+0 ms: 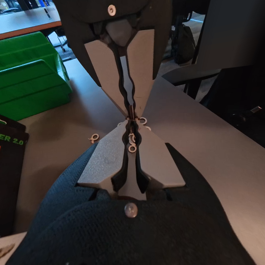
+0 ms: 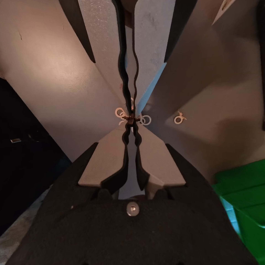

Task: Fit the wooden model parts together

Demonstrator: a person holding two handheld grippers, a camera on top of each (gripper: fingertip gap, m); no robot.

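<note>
Grey and dim, the table [image 1: 179, 129] fills both views, with a darkened room and another lit table at the upper left of the left wrist view. At that view's left edge sit stacked green bins [image 1: 28, 74] and, lower, a black box [image 1: 10, 164]. Right of these, near the frame's middle, a loose pale ring piece [image 1: 95, 137] lies flat on the table; more ring pieces [image 1: 132, 148] lie under and just beside the tool tips.

At centre the left tool [image 1: 131, 124] rises from the bottom of its frame with its tips drawn together on a small dark wooden part [image 1: 131, 113]. Meeting it from the top of the frame, the right tool [image 1: 130, 106] is likewise closed. In the right wrist view the right tool [image 2: 130, 125] pinches a short brown notched crosspiece [image 2: 130, 119], and the left tool [image 2: 131, 110] comes down from the top. Whether both tools hold one joined piece or two separate parts is hard to tell; the joint is tiny and shadowed.

The step in hand looks like seating one part into the other's slot. It probably calls for keeping both tools squarely aligned tip to tip, pushing straight along the slot without twisting, and holding a firm pinch so the thin wood neither slips nor snaps, clear of the rings beneath.
</note>
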